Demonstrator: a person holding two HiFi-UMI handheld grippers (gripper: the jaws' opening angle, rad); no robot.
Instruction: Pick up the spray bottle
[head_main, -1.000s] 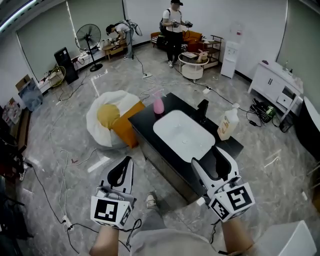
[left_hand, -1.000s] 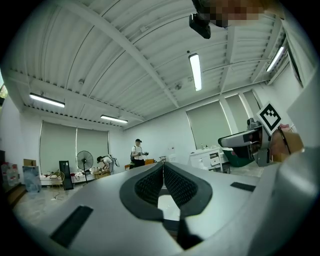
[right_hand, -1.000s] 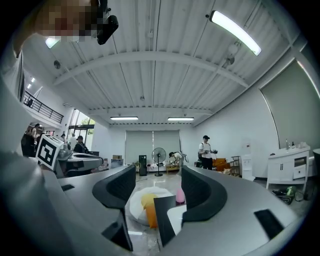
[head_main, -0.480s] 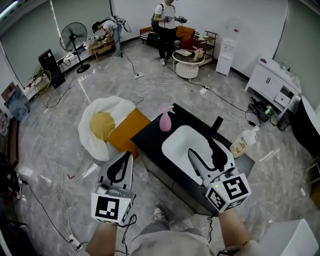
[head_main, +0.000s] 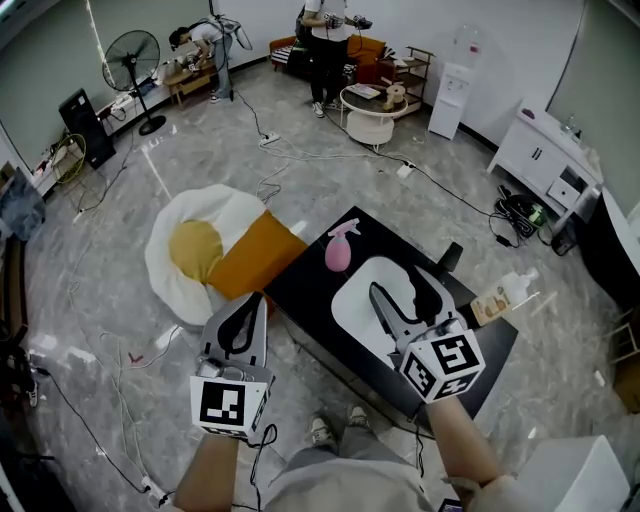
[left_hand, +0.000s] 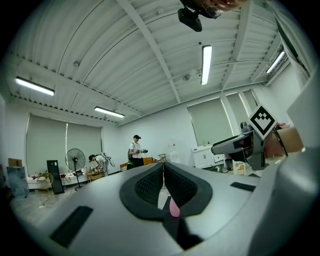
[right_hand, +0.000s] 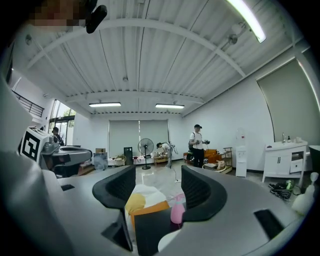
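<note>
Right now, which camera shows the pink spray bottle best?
The head view: the whole pink spray bottle stands on the black counter beside the white sink. The right gripper view shows it small, beyond the right gripper's open tongs. The left gripper view shows only a pink sliver past the left gripper's shut tongs.

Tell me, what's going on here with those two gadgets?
A person holds a hand-held gripper in each hand at a black counter with a white sink. The right hand-held gripper, jaws apart, points toward the pink spray bottle by the counter's far edge. The left hand-held gripper, jaws together, hangs beside the counter. Nothing is gripped yet.
</note>
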